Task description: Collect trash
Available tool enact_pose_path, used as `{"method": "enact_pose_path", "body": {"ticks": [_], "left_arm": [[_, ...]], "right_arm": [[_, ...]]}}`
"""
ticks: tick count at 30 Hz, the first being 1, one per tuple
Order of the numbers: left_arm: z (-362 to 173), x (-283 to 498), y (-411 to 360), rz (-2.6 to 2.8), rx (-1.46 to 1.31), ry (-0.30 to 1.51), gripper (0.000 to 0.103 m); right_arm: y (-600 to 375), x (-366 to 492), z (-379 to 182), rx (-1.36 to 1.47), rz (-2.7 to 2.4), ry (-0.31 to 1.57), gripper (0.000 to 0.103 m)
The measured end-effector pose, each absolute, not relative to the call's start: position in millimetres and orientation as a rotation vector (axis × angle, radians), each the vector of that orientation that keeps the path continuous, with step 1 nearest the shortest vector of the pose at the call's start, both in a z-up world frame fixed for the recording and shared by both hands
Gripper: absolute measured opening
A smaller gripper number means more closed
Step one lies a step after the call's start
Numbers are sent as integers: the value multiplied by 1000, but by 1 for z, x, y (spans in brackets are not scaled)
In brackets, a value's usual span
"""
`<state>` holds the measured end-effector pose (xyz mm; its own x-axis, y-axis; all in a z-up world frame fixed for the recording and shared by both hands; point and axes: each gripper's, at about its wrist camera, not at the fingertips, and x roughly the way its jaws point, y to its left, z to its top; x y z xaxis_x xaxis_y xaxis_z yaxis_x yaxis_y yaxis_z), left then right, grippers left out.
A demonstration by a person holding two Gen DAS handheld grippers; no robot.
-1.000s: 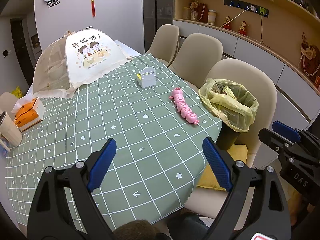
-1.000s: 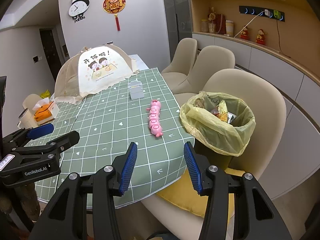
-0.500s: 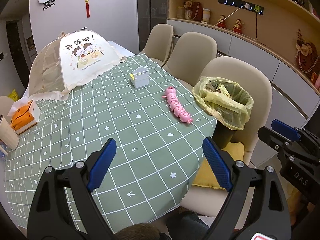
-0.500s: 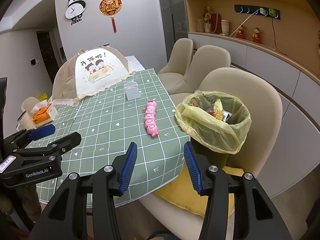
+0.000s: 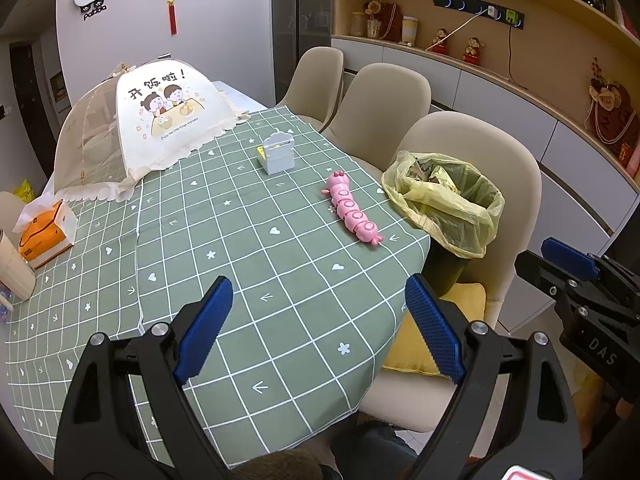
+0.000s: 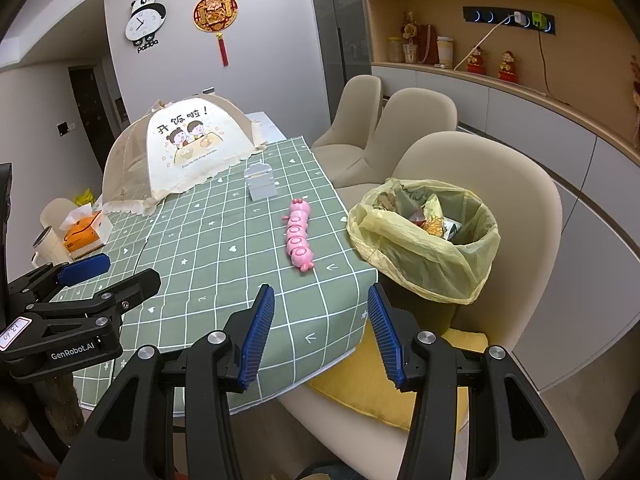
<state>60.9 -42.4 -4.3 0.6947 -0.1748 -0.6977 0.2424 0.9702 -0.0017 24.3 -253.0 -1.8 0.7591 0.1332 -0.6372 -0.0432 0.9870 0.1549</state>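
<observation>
A bin lined with a yellow bag (image 5: 448, 204) (image 6: 424, 248) stands on a beige chair beside the table's right edge, with wrappers and scraps inside. My left gripper (image 5: 320, 304) hovers open over the near end of the green checked tablecloth (image 5: 240, 240), nothing between its blue pads. My right gripper (image 6: 320, 312) is open too, above the table's near right corner, empty. Each gripper shows at the edge of the other's view: the right one (image 5: 568, 256) and the left one (image 6: 96, 272).
A pink caterpillar toy (image 5: 354, 214) (image 6: 299, 236) lies near the table's right edge. Behind it stand a small grey box (image 5: 278, 154), a mesh food cover (image 5: 148, 132), an orange tissue box (image 5: 42, 230) and a cup (image 5: 14, 268) at left. Three beige chairs (image 6: 480, 184) line the right side.
Both views have shifted only slightly across the frames; the table and bin sit a little differently in the picture. Both grippers stay open and empty.
</observation>
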Motion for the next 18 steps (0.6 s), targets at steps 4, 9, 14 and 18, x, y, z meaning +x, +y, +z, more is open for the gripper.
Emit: {"method": "enact_pose_path", "body": {"ticks": [4, 9, 14, 18], "left_arm": [[-4, 61, -42, -233, 93, 769, 84], [-4, 61, -43, -236, 91, 771, 84], [-3, 60, -45, -240, 94, 768, 84], [-3, 60, -45, -239, 92, 768, 84]], "right_arm": [[-253, 24, -2, 135, 95, 703, 46], [-255, 24, -3, 140, 93, 706, 46], [-256, 23, -4, 147, 89, 708, 46], [-256, 23, -4, 148, 89, 709, 46]]}}
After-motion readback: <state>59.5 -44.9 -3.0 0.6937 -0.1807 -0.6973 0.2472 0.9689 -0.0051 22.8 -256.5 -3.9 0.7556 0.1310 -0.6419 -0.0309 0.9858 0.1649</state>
